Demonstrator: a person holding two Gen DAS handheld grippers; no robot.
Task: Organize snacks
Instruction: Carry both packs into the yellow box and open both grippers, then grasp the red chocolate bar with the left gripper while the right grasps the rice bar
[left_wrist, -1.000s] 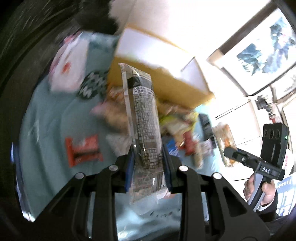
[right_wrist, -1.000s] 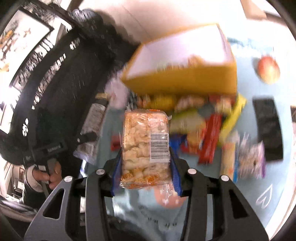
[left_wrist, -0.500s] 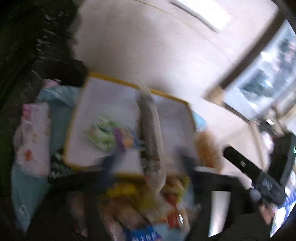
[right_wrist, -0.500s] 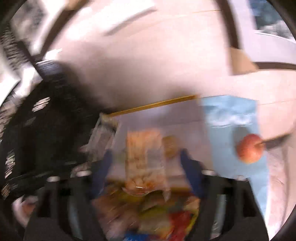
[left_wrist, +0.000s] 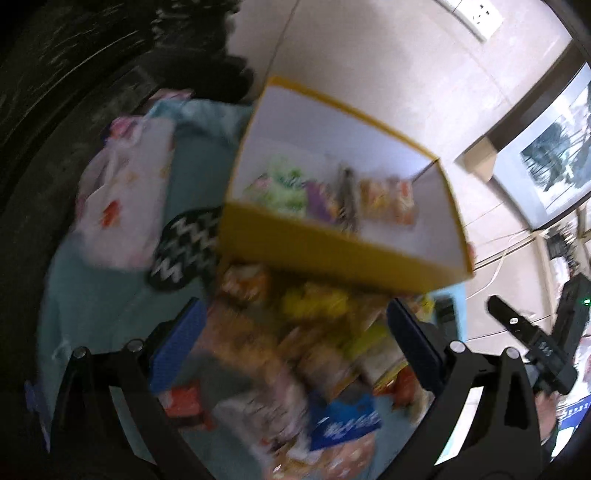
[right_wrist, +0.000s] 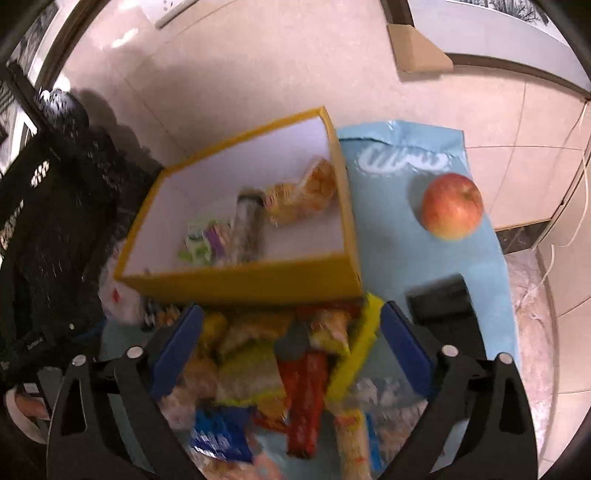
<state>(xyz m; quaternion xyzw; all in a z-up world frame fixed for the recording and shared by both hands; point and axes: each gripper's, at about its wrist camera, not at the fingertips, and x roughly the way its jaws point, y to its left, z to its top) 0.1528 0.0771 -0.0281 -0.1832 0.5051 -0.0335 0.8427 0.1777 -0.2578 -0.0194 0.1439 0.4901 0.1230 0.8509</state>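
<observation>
A yellow box (left_wrist: 332, 254) with a white inside stands on the blue cloth (right_wrist: 406, 258). In it lie a long dark packet (left_wrist: 345, 194) (right_wrist: 249, 221), an orange cracker packet (left_wrist: 388, 195) (right_wrist: 303, 192) and a green-purple packet (left_wrist: 284, 184) (right_wrist: 201, 240). My left gripper (left_wrist: 295, 314) is open and empty above the loose snack pile (left_wrist: 295, 354) in front of the box. My right gripper (right_wrist: 290, 314) hangs over the same pile (right_wrist: 288, 365); its jaws are opening with nothing between them. The right gripper (left_wrist: 528, 339) also shows at the edge of the left wrist view.
A red apple (right_wrist: 452, 206) and a flat black object (right_wrist: 441, 299) lie on the cloth right of the box. Left of the box are a white printed bag (left_wrist: 122, 184), a black-and-white zigzag item (left_wrist: 184, 251) and a black backpack (right_wrist: 55, 221). The tiled floor lies beyond.
Both grippers let go of their packets: the dark packet and the cracker packet now lie in the yellow box. Both pairs of jaws went from shut to wide open, and both views swung towards the box.
</observation>
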